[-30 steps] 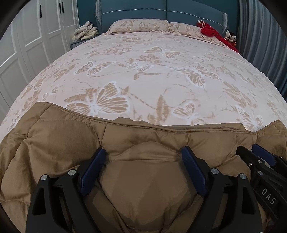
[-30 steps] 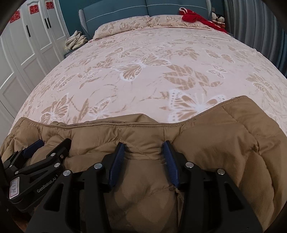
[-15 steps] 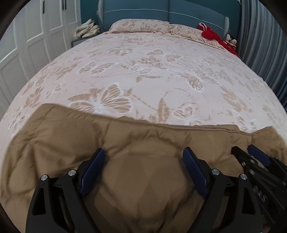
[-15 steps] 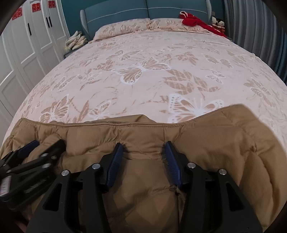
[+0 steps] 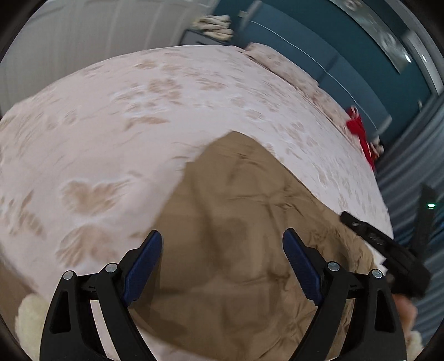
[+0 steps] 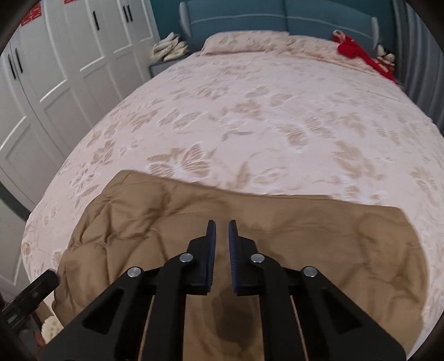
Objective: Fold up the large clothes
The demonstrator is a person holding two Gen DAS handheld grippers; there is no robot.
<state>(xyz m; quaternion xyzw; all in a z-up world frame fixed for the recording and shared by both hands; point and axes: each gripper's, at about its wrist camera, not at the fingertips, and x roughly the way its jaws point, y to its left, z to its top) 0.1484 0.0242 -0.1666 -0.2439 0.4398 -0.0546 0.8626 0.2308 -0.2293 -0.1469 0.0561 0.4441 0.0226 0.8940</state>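
A tan padded jacket (image 6: 333, 236) lies flat on the near end of the bed, its far edge straight across. My right gripper (image 6: 220, 225) hovers above its middle. Its jaws are closing, with a narrow gap left and nothing between them. In the left wrist view the jacket (image 5: 236, 222) shows as a blurred tan mound. My left gripper (image 5: 222, 234) is open wide over it, rolled to one side, its pads clear of the cloth. The right gripper (image 5: 383, 244) shows at that view's right edge. The left gripper (image 6: 30, 294) shows at the right wrist view's lower left.
The bed's butterfly quilt (image 6: 249, 111) stretches to a teal headboard (image 6: 277, 19) with pillows. A red garment (image 6: 352, 51) lies at the far right corner. White wardrobe doors (image 6: 55, 69) line the left, and a curtain (image 6: 416, 55) hangs on the right. Something cream and fluffy (image 5: 27, 313) sits low left.
Both grippers have lifted off the jacket, which now lies flat. The right jaws have narrowed from wide apart to a slim gap. The left gripper swung sideways and rolled, tilting its view.
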